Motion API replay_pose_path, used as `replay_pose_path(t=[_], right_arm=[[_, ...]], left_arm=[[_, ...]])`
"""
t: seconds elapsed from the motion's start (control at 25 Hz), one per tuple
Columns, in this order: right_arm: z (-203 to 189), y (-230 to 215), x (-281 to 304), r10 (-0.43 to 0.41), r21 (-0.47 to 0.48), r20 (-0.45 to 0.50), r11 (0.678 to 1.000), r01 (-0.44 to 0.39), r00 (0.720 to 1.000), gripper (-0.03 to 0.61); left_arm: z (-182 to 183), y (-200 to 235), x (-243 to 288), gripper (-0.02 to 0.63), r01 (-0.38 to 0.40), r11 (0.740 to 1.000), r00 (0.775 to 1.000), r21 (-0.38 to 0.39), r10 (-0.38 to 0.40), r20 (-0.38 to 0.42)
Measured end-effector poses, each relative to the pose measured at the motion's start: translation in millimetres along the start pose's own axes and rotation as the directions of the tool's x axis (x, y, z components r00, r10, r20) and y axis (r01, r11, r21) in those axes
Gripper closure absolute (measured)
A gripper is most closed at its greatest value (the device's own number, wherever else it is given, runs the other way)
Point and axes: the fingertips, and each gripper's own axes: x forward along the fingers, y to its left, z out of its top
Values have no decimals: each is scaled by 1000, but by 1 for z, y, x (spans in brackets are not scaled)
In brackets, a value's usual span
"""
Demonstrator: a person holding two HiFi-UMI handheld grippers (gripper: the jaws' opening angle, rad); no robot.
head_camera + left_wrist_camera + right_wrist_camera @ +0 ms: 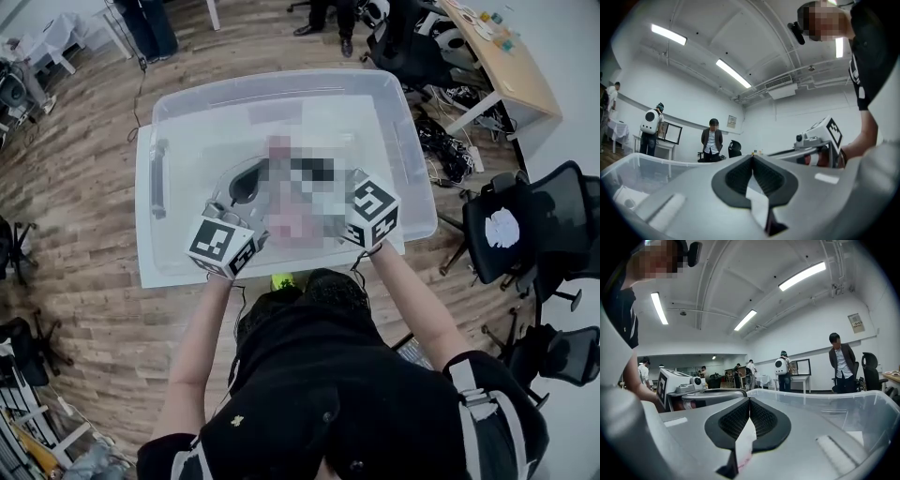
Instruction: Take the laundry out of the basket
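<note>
A clear plastic bin (403, 122) serves as the basket and stands on a white table (144, 267). I hold both grippers over its near half, tilted upward. My left gripper (246, 183) (753, 158) is shut on a strip of white cloth (757, 199). A strip of the same white cloth (744, 436), with a pink mark on it, is pinched in my right gripper (749, 401), which is also shut. In the head view a mosaic patch covers the cloth between them, and the right gripper's jaws are hidden there. Each gripper view shows the other gripper close beside it.
Black office chairs (525, 225) stand to the right and a wooden desk (506, 56) at the back right, with cables (441, 141) on the floor beside the table. Several people stand beyond the bin. A grey cylindrical part (157, 178) lies along the bin's left wall.
</note>
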Motion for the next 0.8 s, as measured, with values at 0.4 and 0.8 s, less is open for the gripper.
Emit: replay_pose_path(t=[0.4, 0.8], right_arm=[[-43, -38, 11, 118, 9, -139, 993, -118, 983, 439], [-94, -70, 19, 184, 26, -254, 983, -184, 949, 377]], left_arm=[[-46, 17, 26, 587, 60, 997, 988, -40, -65, -138], [-103, 38, 48, 435, 91, 994, 974, -61, -102, -204]])
